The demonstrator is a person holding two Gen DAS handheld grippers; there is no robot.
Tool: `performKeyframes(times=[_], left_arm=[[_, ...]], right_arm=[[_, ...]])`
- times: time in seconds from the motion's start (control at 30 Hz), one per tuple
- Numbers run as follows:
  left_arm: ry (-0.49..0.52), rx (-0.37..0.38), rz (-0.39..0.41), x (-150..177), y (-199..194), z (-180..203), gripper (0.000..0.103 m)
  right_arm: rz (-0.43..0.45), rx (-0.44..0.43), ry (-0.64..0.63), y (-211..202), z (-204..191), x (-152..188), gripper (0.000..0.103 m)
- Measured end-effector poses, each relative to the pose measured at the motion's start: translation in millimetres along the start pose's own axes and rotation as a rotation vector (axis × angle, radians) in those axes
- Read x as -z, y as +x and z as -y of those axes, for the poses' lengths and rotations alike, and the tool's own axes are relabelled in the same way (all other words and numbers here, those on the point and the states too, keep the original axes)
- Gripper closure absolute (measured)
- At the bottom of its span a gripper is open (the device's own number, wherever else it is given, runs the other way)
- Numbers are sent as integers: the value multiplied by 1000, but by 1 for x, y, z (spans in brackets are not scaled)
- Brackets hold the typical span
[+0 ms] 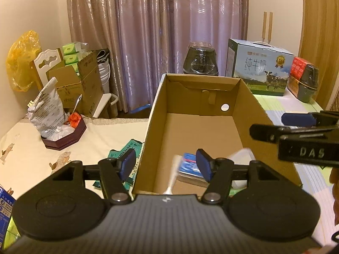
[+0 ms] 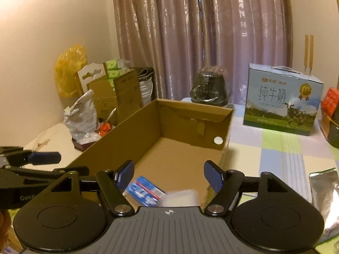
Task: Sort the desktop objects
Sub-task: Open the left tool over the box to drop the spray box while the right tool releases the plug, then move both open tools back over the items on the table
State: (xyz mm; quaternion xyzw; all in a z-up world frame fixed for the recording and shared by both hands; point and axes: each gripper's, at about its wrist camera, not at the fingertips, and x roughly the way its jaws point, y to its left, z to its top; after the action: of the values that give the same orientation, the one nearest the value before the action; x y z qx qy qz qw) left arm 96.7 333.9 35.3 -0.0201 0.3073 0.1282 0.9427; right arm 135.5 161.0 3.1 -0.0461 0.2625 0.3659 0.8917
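An open brown cardboard box point(image 1: 250, 114) point(image 2: 131, 139) stands in the middle of the table. At its near end lie a blue-and-white packet point(image 1: 188, 165) point(image 2: 144, 192) and a blurred white piece point(image 1: 174, 173) point(image 2: 182, 196). My left gripper point(image 1: 166, 165) hovers open over the box's near left corner, its pads apart on either side of the left wall and touching nothing. My right gripper point(image 2: 170, 176) is open above the same near end, nothing between its blue pads point(image 2: 214, 177). Each gripper shows in the other's view: the right gripper point(image 1: 269, 124), the left gripper point(image 2: 61, 164).
A green packet point(image 1: 125, 150) lies left of the box. A maroon box point(image 1: 63, 141) holding a printed bag sits further left. Behind stand a dark wrapped pot point(image 1: 200, 59) point(image 2: 208, 91) and a milk carton case point(image 1: 260, 67) point(image 2: 281, 103). A silver foil bag point(image 2: 324, 192) lies at the right.
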Motion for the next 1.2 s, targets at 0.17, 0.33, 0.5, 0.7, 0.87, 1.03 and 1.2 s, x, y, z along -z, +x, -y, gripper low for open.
performKeyframes(times=[0.17, 0.33, 0.5, 0.7, 0.87, 1.03, 1.2], left_arm=[[4, 1, 5, 1, -5, 3, 42], [14, 13, 11, 0, -12, 15, 40], [32, 28, 18, -3, -20, 34, 37], [60, 65, 36, -8, -34, 65, 28], [94, 117, 55, -10, -46, 99, 20], [120, 190, 74, -11, -58, 138, 14], [158, 264, 77, -10, -60, 179, 9]], right_arm=[[21, 31, 27, -16, 17, 0, 23], [39, 68, 49, -41, 39, 6, 18], [46, 109, 69, -68, 62, 16, 12], [43, 163, 98, -101, 89, 32, 6], [30, 219, 118, -130, 115, 50, 4], [22, 286, 155, -157, 145, 69, 2], [10, 350, 189, -183, 175, 87, 2]])
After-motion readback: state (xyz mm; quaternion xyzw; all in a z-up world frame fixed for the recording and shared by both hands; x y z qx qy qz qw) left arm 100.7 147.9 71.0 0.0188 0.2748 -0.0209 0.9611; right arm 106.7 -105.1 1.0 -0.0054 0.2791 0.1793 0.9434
